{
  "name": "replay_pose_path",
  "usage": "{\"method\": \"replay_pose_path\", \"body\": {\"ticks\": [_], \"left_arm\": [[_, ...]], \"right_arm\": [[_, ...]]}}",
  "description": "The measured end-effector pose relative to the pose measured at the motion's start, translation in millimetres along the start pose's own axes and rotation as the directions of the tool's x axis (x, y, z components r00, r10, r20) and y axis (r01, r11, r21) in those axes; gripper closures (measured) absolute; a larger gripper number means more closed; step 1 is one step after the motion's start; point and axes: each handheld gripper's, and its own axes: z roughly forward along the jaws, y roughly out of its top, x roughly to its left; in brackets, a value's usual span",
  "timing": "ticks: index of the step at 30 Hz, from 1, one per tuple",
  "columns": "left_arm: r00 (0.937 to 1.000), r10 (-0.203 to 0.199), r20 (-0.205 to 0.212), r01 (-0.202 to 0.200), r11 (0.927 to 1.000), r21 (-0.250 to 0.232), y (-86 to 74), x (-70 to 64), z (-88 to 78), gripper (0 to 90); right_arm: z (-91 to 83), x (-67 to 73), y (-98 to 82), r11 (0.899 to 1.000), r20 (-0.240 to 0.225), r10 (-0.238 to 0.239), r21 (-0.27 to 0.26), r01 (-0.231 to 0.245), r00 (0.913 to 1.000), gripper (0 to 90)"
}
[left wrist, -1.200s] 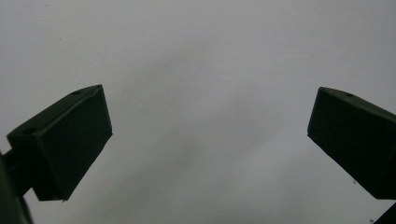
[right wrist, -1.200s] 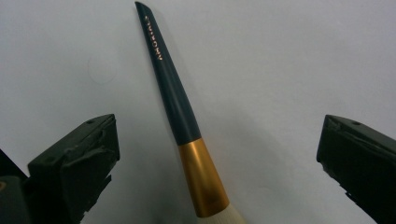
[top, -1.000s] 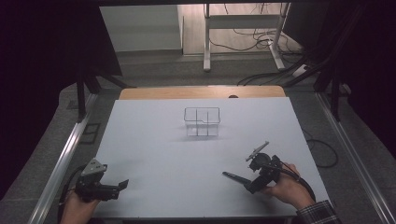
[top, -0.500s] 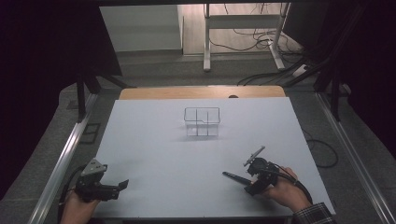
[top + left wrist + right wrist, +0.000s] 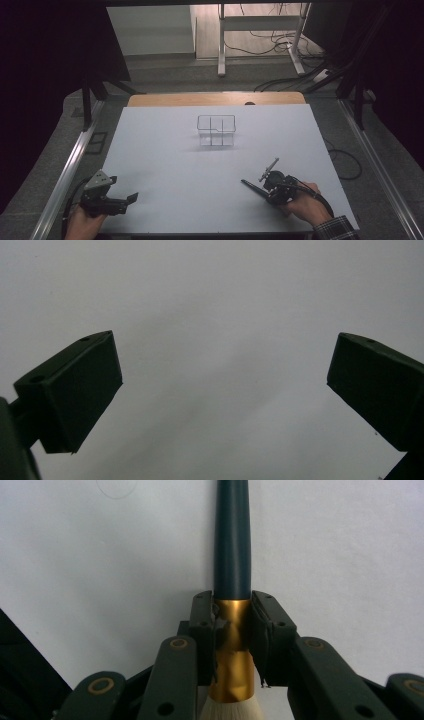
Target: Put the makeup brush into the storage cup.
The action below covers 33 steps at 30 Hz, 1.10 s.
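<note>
Our right gripper (image 5: 232,630) has just been closing, and in the right gripper view its jaws now clamp the brush (image 5: 232,545) on its gold ferrule, the dark handle running up the middle of the frame and the white bristles at the bottom edge. In the high view the right gripper (image 5: 272,186) sits at the lower right of the worktop (image 5: 165,150), with the brush handle (image 5: 252,187) lying out to its left, low over the surface. Our left gripper (image 5: 222,385) stands wide open with nothing between its jaws; in the high view it (image 5: 117,201) rests at the lower left corner of the frame.

What could go wrong, as we judge it: the grip is on a smooth, round metal band, so the brush could swivel or slide in the jaws once we lift, the long handle acting as a lever. The handle end could also drag on the worktop if we tilt before raising. Squeezing so near the bristles risks pinching them if the brush slips down.

For room, the middle of the worktop is bare. The clear box (image 5: 216,130) stands in the upper centre, well apart from both grippers. Our right hand (image 5: 305,202) is near the bottom edge and not far from the right edge, so moves should go up and left in the frame.
</note>
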Motion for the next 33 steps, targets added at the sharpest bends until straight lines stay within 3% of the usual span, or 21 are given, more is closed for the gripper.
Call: {"method": "replay_pose_path", "body": {"ticks": [6, 9, 14, 15, 18, 20, 25, 33], "left_arm": [[1.0, 0.003, 0.003, -0.003, 0.9998, -0.018, -0.4, 1.4, -0.4, 1.8], [0.9992, 0.041, 0.002, -0.041, 0.9989, -0.025, 0.0, 0.0, 0.9, 1.6], [0.9984, 0.055, 0.015, -0.054, 0.9977, -0.041, 2.0, -3.2, 1.6, 1.2], [0.9972, 0.066, 0.035, -0.064, 0.9967, -0.051, 2.8, -5.1, 2.2, 1.2], [0.9962, 0.069, 0.054, -0.067, 0.9971, -0.037, 4.1, -7.3, 3.8, 1.2], [0.9954, 0.082, 0.049, -0.081, 0.9966, -0.01, 5.9, -9.9, 6.6, 1.2], [0.9953, 0.085, 0.047, -0.086, 0.9963, 0.006, 10.0, -12.1, 8.9, 0.9], [0.9895, 0.096, 0.108, -0.094, 0.9951, -0.031, 19.1, -17.5, 15.1, 0.6]], "right_arm": [[-5.3, -3.6, -6.4, 0.997, -0.003, 0.033, -0.067, -0.033, 0.9995, 72.6], [-8.5, -3.4, -8.6, 0.994, -0.004, 0.036, -0.099, -0.036, 0.9994, 72.6], [-11.9, -3.7, -9.1, 0.989, 0.003, 0.033, -0.144, -0.032, 0.9995, 72.6], [-13.0, -4.4, -9.2, 0.988, -0.006, 0.03, -0.15, -0.03, 0.9995, 72.6], [-16.8, -5.1, -10.1, 0.983, -0.012, 0.02, -0.184, -0.022, 0.9997, 72.6], [-19.3, -5.1, -10.4, 0.978, -0.017, 0.021, -0.205, -0.024, 0.9996, 72.6], [-25.4, -6.0, -10.2, 0.973, -0.025, 0.023, -0.231, -0.028, 0.9994, 72.6], [-38.8, -6.1, -6.4, 0.958, -0.033, 0.01, -0.288, -0.019, 0.9994, 72.6]]}}
